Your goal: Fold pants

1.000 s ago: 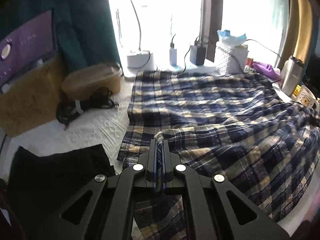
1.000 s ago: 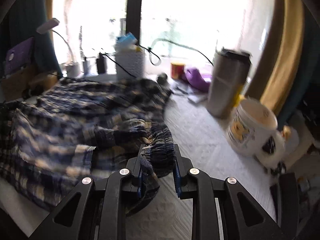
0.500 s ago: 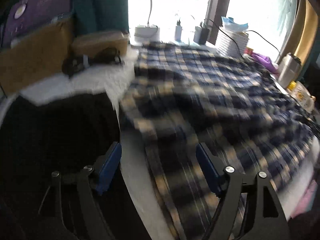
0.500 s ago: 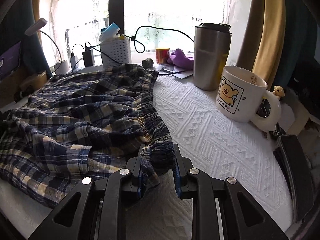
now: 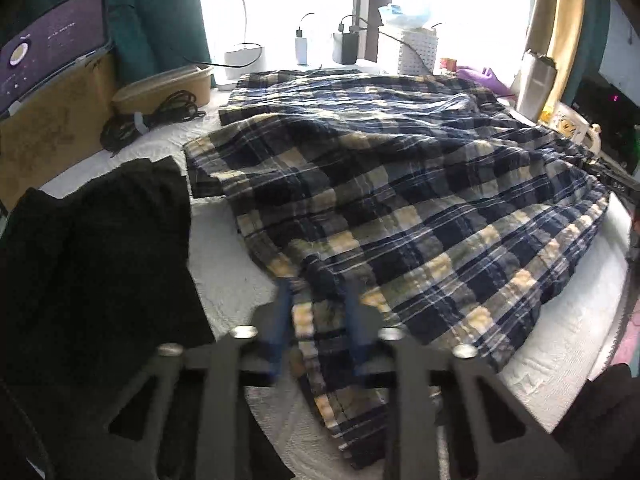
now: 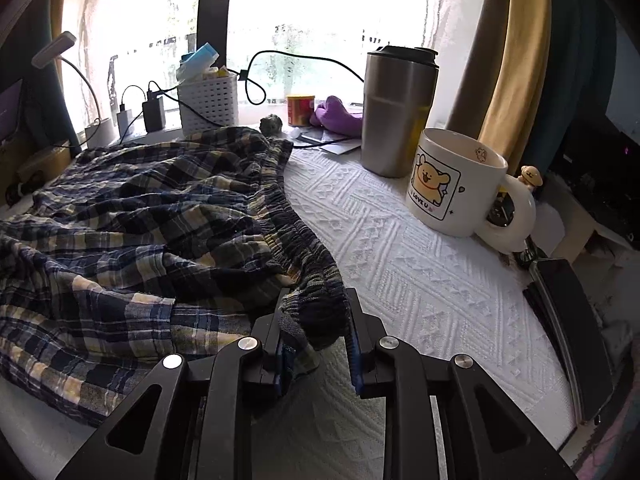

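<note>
The blue, cream and black plaid pants [image 5: 400,184] lie spread over the white textured table cover [image 5: 224,264]. My left gripper [image 5: 316,300] is at their near lower corner. Its jaws are closing, still apart and blurred, with the hem of a pant leg lying between them. In the right wrist view the pants [image 6: 160,208] fill the left half, with the gathered elastic waistband curving along their right side. My right gripper [image 6: 314,312] is shut on the near end of that waistband, which bunches up between the pads.
A black garment [image 5: 92,260] lies left of the pants. A coiled cable [image 5: 152,118] and a brown box sit at the back left. To the right stand a bear mug [image 6: 452,188], a steel tumbler [image 6: 394,112] and a flat black device [image 6: 568,320]. A white basket [image 6: 208,100] and chargers line the window sill.
The left gripper let go of the fabric fold, opened wide, dropped back to the near hem and is closing around it. The right gripper kept its hold on the waistband and sank slightly.
</note>
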The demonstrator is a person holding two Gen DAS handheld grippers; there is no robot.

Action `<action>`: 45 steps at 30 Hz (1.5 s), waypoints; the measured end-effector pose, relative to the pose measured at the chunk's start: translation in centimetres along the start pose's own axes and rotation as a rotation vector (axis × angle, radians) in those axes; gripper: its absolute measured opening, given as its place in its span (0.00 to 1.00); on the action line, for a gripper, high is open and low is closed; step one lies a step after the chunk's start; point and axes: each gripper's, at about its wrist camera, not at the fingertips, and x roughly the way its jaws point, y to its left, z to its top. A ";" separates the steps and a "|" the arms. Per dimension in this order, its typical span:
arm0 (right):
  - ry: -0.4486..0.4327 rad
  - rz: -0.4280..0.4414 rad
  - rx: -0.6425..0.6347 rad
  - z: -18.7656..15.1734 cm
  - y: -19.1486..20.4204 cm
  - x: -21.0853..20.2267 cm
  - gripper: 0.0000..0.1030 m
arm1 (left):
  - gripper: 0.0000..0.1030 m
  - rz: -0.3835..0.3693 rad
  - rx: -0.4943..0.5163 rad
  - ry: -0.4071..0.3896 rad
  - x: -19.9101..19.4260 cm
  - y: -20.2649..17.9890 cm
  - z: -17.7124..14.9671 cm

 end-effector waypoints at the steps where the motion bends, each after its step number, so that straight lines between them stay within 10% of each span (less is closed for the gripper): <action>1: -0.006 0.002 0.003 0.0 0.0 -0.1 0.23 | 0.05 -0.007 0.003 -0.003 -0.1 0.2 -0.1; 16: -0.062 0.117 0.039 -2.8 -0.9 -4.6 0.23 | 0.02 -0.005 -0.109 -0.060 -7.2 1.2 -2.9; 40: 0.041 0.116 0.012 -5.0 -1.4 -3.4 0.24 | 0.07 -0.066 -0.177 0.061 -5.9 3.3 -5.5; 45: 0.020 0.069 0.036 -4.8 -2.6 -4.0 0.69 | 0.26 -0.028 -0.161 0.017 -7.6 4.9 -3.8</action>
